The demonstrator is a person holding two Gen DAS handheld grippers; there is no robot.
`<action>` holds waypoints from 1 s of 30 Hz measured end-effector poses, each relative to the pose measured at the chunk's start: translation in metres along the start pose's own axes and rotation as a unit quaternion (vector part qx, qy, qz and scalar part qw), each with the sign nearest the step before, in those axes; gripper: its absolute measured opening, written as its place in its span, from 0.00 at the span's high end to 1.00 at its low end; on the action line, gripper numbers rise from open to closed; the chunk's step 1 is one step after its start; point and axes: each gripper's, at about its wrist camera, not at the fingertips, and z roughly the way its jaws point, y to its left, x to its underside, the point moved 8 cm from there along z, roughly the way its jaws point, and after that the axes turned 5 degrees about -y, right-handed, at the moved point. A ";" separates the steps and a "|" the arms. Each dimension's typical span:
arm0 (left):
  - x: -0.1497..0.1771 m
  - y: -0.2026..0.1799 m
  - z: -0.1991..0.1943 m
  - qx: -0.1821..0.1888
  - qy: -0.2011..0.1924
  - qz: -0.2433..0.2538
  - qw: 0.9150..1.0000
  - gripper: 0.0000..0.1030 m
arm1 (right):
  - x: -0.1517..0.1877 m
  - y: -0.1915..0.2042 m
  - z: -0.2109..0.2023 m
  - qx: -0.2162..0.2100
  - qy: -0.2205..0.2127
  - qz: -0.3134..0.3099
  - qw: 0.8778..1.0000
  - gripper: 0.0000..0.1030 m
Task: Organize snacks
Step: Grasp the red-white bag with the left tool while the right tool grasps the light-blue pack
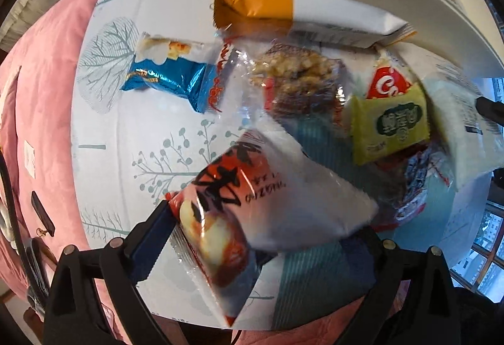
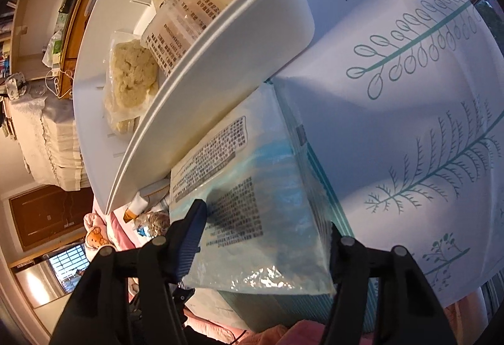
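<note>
You're barely into it — only two packets sit in the white bin (image 2: 220, 61) up ahead-left of your right tongs (image 2: 267, 238), which are pinching a pale blue packet (image 2: 252, 203). Your left tongs (image 1: 267, 234) are clamped on a red-and-white snack packet (image 1: 252, 197) — the loose pile (image 1: 315, 77) just beyond them isn't sorted yet.

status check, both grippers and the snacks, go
Left gripper shut on white-and-red snack packet, above the pile. Right gripper shut on pale blue packet beside white bin. Loose snacks crowd the table.
</note>
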 end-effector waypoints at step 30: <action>0.007 -0.004 -0.036 -0.006 -0.017 0.015 1.000 0.37 | 0.006 0.026 -0.033 -0.005 -0.033 -0.048 0.998 0.78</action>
